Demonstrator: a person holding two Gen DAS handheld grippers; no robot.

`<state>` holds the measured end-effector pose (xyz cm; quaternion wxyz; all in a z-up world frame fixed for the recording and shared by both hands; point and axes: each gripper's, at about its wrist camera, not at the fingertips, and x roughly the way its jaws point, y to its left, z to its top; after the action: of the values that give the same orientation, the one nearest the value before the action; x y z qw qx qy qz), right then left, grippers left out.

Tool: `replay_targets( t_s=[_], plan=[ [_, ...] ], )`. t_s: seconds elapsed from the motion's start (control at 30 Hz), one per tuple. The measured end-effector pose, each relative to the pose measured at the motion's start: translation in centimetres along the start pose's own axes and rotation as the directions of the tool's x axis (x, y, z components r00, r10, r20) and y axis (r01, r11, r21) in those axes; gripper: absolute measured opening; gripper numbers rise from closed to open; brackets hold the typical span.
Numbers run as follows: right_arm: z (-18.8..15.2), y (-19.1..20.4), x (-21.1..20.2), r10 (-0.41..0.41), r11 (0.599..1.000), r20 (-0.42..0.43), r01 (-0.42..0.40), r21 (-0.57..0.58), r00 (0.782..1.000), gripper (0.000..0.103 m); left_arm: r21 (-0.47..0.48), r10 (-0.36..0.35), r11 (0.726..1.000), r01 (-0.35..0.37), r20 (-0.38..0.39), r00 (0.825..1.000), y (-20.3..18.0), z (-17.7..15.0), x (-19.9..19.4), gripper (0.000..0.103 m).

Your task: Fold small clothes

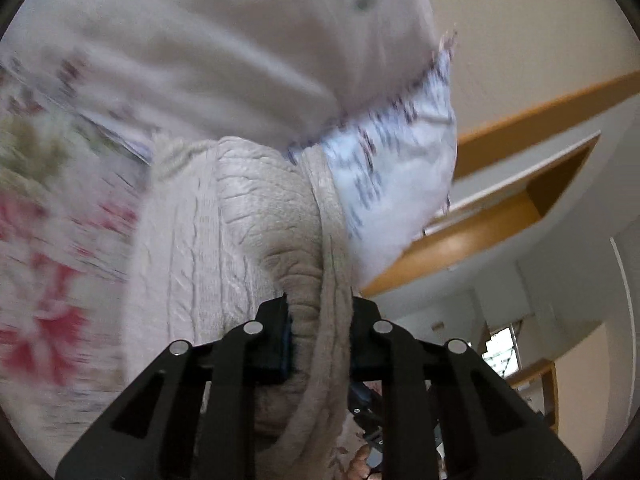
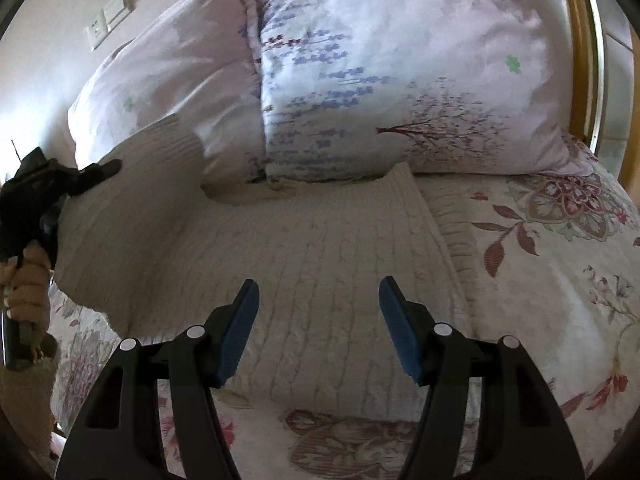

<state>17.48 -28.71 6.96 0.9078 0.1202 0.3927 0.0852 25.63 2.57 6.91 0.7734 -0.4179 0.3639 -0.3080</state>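
Bed [image 2: 560, 280] | your left gripper [image 1: 320, 332] jaws clamp sweater [image 2: 320, 264] sleeve, mid-fold | right gripper [image 2: 318, 332] jaws open, hovering | next: lay sleeve across body.

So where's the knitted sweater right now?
In the right wrist view, the beige cable-knit sweater lies on the floral bedspread below the pillows, its left part lifted by the left gripper.
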Motion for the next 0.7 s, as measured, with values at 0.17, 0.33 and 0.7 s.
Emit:
replay_targets(
  t_s=[0.17, 0.33, 0.7],
  plan=[
    [-0.1, -2.1, 0.3, -0.019, 0.999, -0.015, 0.019, 0.048, 1.0, 0.064, 0.011, 0.034, 0.999, -0.033, -0.106, 0.994, -0.4, -2.8, 6.2, 0.019],
    [0.4, -3.8, 0.0, -0.013, 0.994, -0.012, 0.014, 0.107, 1.0, 0.064, 0.067, 0.087, 0.995, -0.076, -0.188, 0.978, -0.7, -4.5, 9.4, 0.034],
    [3.8, -4.8, 2.7, 0.303, 0.905, -0.087, -0.258, 0.338, 0.949, 0.064, 0.178, 0.224, 0.958, -0.223, 0.012, 0.974, -2.1, -2.1, 1.2, 0.075]
  ],
)
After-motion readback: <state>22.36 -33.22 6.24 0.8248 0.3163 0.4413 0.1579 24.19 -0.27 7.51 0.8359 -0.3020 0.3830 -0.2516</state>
